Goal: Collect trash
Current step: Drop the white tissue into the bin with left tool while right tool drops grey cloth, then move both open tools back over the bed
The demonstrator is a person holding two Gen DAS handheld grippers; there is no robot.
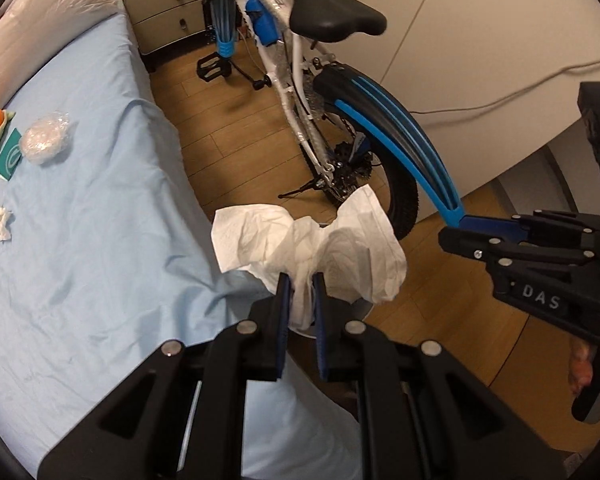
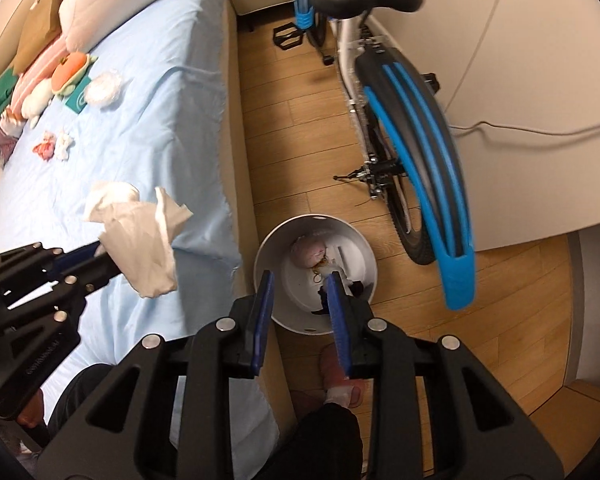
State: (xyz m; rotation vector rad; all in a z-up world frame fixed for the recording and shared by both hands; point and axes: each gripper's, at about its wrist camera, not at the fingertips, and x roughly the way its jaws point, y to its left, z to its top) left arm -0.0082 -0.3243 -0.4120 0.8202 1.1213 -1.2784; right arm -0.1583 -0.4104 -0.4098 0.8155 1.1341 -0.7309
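bin (image 2: 352, 248) mouth open from above — bed (image 2: 188, 128) left, bicycle wheel (image 2: 412, 236) right.

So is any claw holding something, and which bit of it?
The left gripper pinches the white tissue by its bunched middle, loose ends flaring out. The right gripper is open, holding nothing.

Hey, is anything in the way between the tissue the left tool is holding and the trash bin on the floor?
Nothing visible blocks it. The left tool grips the white tissue over the bed's edge, and the open bin sits just beside the bed. The right tool hangs open over the bin's mouth, so it may need to shift aside.
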